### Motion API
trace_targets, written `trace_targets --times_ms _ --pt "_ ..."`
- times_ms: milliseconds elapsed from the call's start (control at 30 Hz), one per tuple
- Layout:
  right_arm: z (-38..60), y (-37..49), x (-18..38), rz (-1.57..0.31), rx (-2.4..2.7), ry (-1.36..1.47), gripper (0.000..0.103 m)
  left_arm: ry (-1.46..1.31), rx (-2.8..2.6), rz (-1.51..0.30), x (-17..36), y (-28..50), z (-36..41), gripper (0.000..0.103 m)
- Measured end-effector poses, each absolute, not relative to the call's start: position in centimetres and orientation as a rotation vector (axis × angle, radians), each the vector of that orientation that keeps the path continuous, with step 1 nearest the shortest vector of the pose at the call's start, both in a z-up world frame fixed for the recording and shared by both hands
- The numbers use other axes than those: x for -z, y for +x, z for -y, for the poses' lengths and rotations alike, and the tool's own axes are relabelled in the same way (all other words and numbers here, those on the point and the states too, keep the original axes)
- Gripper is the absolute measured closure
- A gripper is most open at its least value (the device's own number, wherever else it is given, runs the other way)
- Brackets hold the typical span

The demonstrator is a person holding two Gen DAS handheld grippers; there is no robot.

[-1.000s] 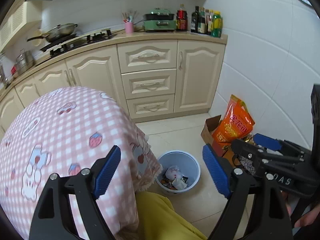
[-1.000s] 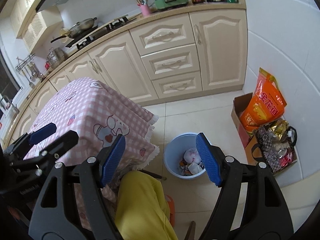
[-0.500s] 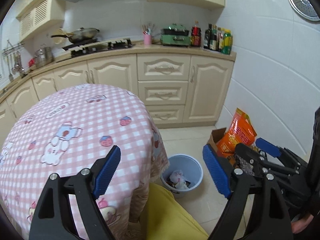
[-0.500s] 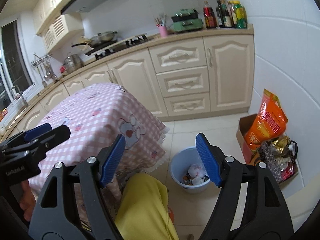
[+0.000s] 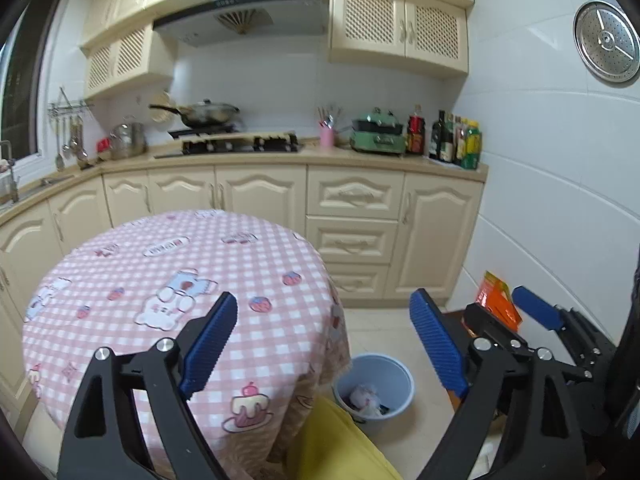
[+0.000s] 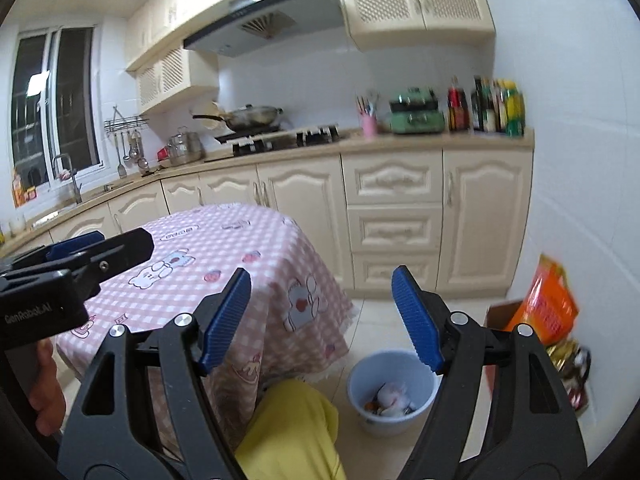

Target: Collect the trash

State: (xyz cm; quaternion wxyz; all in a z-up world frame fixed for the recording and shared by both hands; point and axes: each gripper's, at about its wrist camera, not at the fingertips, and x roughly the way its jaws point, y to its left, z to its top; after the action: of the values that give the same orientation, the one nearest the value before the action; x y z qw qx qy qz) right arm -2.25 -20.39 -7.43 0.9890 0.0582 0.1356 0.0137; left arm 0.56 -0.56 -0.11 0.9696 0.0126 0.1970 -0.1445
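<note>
A light blue trash bin (image 5: 374,384) stands on the tiled floor beside the round table; it also shows in the right wrist view (image 6: 390,392). Crumpled white trash (image 5: 364,394) and other scraps (image 6: 390,398) lie inside it. My left gripper (image 5: 324,350) is open and empty, held high over the table's edge. My right gripper (image 6: 320,320) is open and empty, above the floor and bin. The left gripper (image 6: 76,254) also shows at the left of the right wrist view, the right gripper (image 5: 536,316) at the right of the left wrist view.
A round table with a pink checked cloth (image 5: 168,280) fills the left. Cream cabinets (image 5: 352,232) run along the back with a stove, wok and bottles. An orange bag (image 6: 554,306) in a cardboard box stands by the right wall. A yellow trouser leg (image 6: 296,432) is below.
Both grippers have risen and tilted upward, so the upper cabinets and range hood have come into view and the bin has dropped lower in both views. Both stay open and empty.
</note>
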Motion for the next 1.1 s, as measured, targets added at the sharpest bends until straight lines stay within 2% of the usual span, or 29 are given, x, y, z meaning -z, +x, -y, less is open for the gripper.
trace_targets --times_ms 333,1100 --pt "18.7 -3.3 5.9 -0.198 -0.039 0.080 0.030 -0.014 0.240 -0.324 -0.8 -1.3 -0.8 0.013" --pt "19.3 -4.2 6.4 -0.200 -0.016 0.103 0.030 -0.027 0.226 -0.337 0.1 -2.2 -1.4 0.011"
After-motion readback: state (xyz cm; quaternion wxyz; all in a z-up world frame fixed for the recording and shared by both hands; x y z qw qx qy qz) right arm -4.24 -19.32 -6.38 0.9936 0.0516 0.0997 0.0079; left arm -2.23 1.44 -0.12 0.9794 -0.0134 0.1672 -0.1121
